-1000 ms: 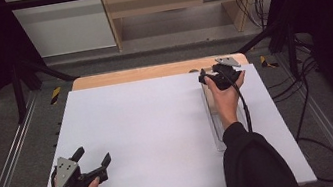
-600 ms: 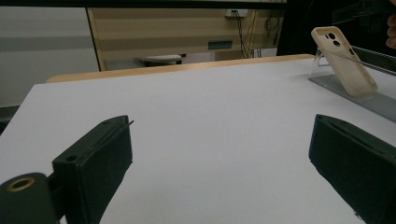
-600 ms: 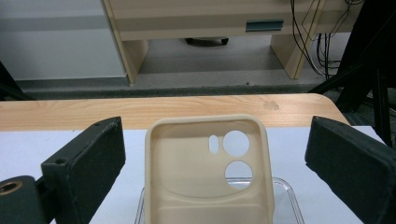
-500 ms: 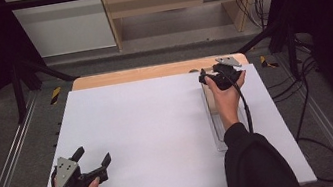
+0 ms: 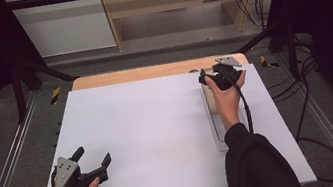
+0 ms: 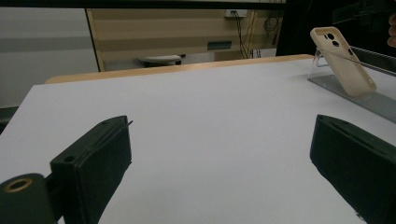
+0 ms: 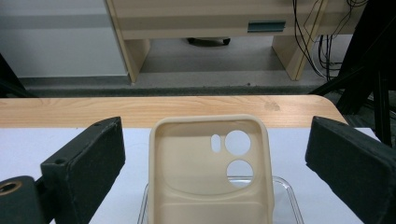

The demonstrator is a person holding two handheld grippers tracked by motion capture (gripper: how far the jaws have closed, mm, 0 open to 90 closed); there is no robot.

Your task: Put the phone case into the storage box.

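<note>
A beige phone case (image 7: 210, 177) leans upright on a clear acrylic stand (image 5: 219, 133) at the table's right side, its camera cut-outs toward the top. My right gripper (image 7: 215, 135) is open, one jaw on each side of the case with a gap to both. From above, the right gripper (image 5: 216, 74) sits over the stand's far end and the hand hides most of the case (image 5: 209, 98). My left gripper (image 5: 94, 155) rests open near the front left corner with nothing between its jaws. In the left gripper view (image 6: 219, 135) the case (image 6: 343, 60) stands far off at upper right.
The white table top (image 5: 149, 126) has a wooden strip (image 5: 141, 73) along its far edge. Metal rails (image 5: 8, 164) run down both sides. A wooden cabinet (image 5: 175, 1) stands behind, and cables (image 5: 306, 96) lie on the floor at the right.
</note>
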